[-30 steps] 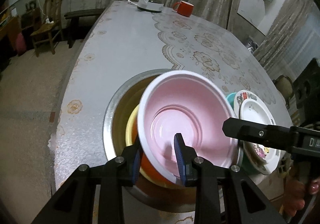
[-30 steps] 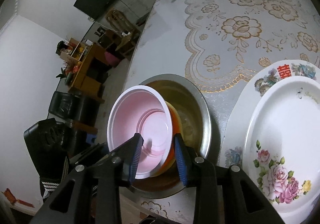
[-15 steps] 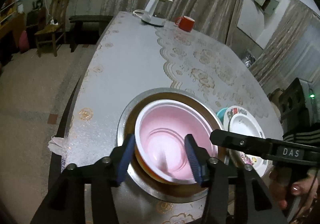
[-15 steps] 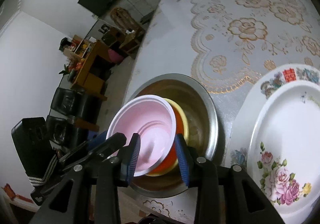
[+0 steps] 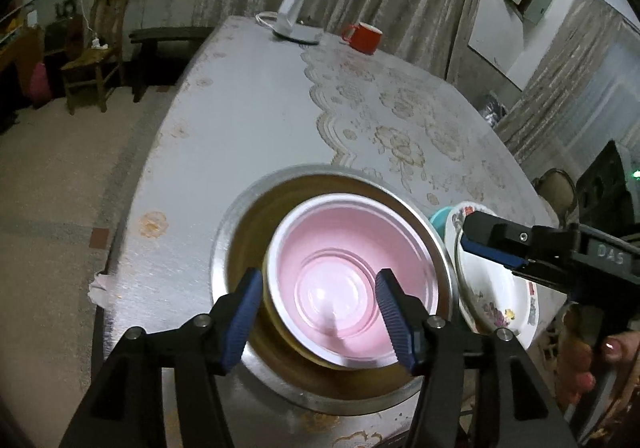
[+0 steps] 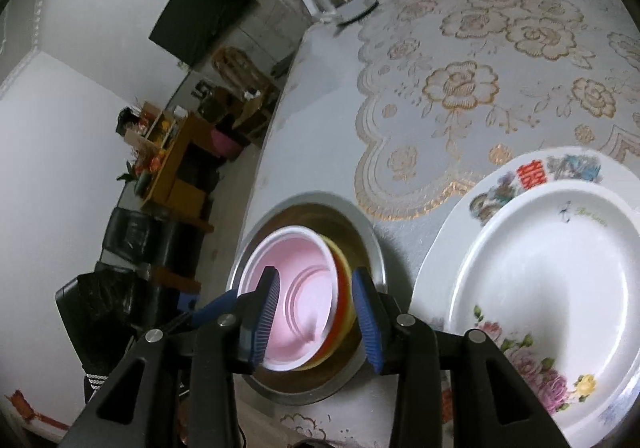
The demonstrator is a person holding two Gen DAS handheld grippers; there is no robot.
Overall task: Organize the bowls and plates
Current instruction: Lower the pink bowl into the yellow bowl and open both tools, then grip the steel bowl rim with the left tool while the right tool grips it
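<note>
A pink bowl [image 5: 332, 248] sits upright in an orange and a yellow bowl [image 6: 344, 312], all nested inside a metal basin [image 5: 240, 216] near the table's front edge. My left gripper [image 5: 320, 312] hovers just above the pink bowl, open, its pads clear of the rim. My right gripper [image 6: 316, 316] is open by a narrow gap with nothing between its fingers. In the left wrist view my right gripper [image 5: 470, 234] hangs over the plates, right of the basin. A white floral plate [image 6: 552, 288] lies on a larger patterned plate [image 6: 532, 172].
A teal dish [image 5: 438, 216] peeks out under the plates. A red mug [image 5: 362, 38] and a white kettle stand [image 5: 296, 20] are at the table's far end. The table's edge [image 5: 132, 208] runs close on the left, with a crumpled tissue [image 5: 96, 284].
My left gripper let go of the tilted pink bowl, which settled level into the nested bowls. Its jaws opened wide and it drew back. My right gripper drew off to the right.
</note>
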